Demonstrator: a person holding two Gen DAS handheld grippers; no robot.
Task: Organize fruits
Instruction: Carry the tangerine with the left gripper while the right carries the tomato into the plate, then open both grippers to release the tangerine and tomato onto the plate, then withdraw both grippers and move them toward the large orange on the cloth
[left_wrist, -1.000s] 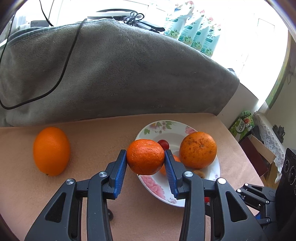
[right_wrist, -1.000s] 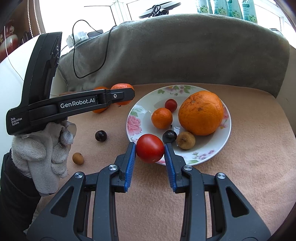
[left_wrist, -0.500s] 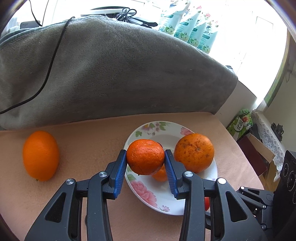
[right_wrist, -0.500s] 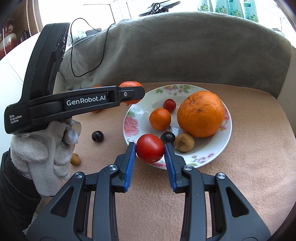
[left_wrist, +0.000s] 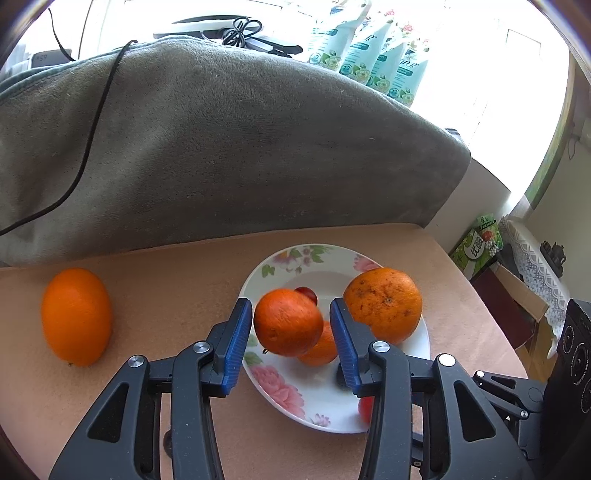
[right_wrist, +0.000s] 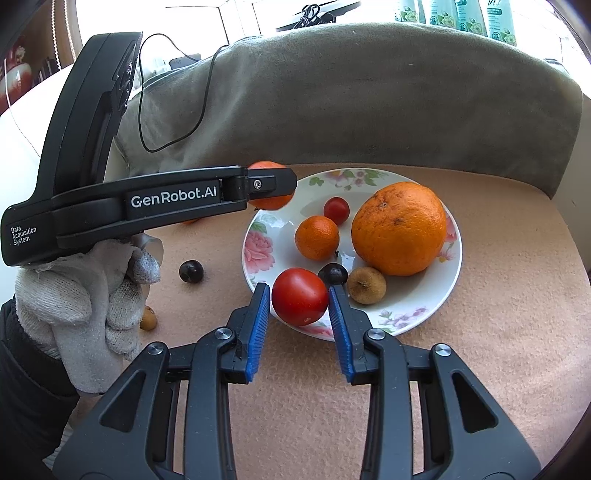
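Observation:
A flowered white plate (left_wrist: 317, 258) (right_wrist: 406, 314) holds a large orange (right_wrist: 399, 229), a small mandarin (right_wrist: 317, 237), a cherry tomato (right_wrist: 336, 209), a dark round fruit (right_wrist: 332, 274) and a brown one (right_wrist: 366, 285). My left gripper (left_wrist: 289, 302) hangs over the plate's left side with its jaws opening. A blurred mandarin (left_wrist: 288, 321) is loose between the pads, with a gap on its right. The jaws of my right gripper (right_wrist: 297, 288) are opening too. A red tomato (right_wrist: 300, 301) rests on the plate's near rim between its tips.
A big orange (left_wrist: 75, 315) lies on the beige cloth left of the plate. A dark fruit (right_wrist: 191, 271) and a small brown fruit (right_wrist: 149, 318) lie near a gloved hand (right_wrist: 85, 295). A grey blanket (left_wrist: 221, 147) with a black cable rises behind.
Both grippers' jaws have spread apart. The mandarin has come free of the left pads and blurs as it drops. The tomato has left the right pads and sits on the plate's rim.

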